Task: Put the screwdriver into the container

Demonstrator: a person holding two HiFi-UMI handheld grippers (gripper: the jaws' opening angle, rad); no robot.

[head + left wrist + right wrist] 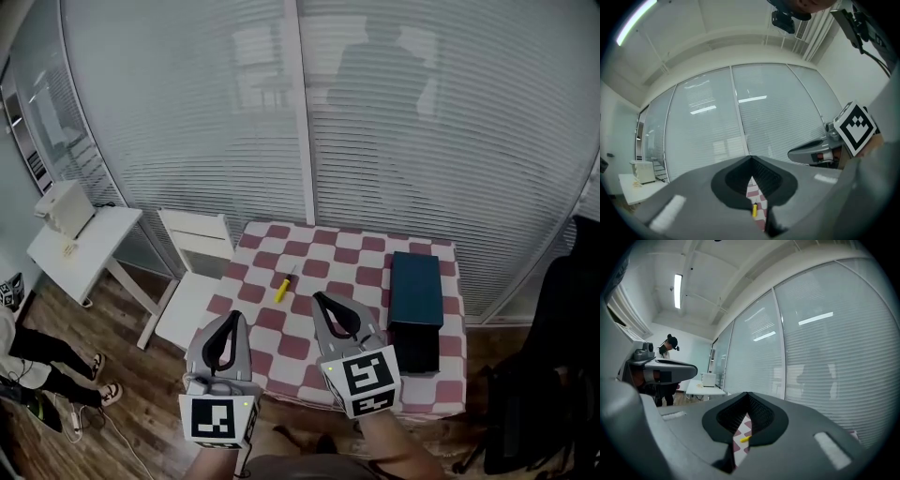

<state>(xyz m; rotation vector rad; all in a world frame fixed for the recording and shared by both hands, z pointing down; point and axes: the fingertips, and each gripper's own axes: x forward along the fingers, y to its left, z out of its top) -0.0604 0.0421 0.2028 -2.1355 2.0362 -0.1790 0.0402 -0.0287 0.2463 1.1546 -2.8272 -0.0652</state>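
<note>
Here, screwdriver (282, 285) lying flat, tip away, handle nearer

table (347, 258) is wide open around the screwdriver (281, 287), only the dark container (415, 291) blocks the right side, white chair (195, 267) hugs the left edge

The yellow-handled screwdriver (282, 286) lies on the red-and-white checked table (347, 251), left of centre. The dark rectangular container (415, 289) sits at the table's right side, well apart from it. A white wooden chair (199, 246) stands just beside the table's left edge, with a white side table (89, 246) farther left. Behind everything runs what seems a glazed wall with blinds (422, 112).
</note>
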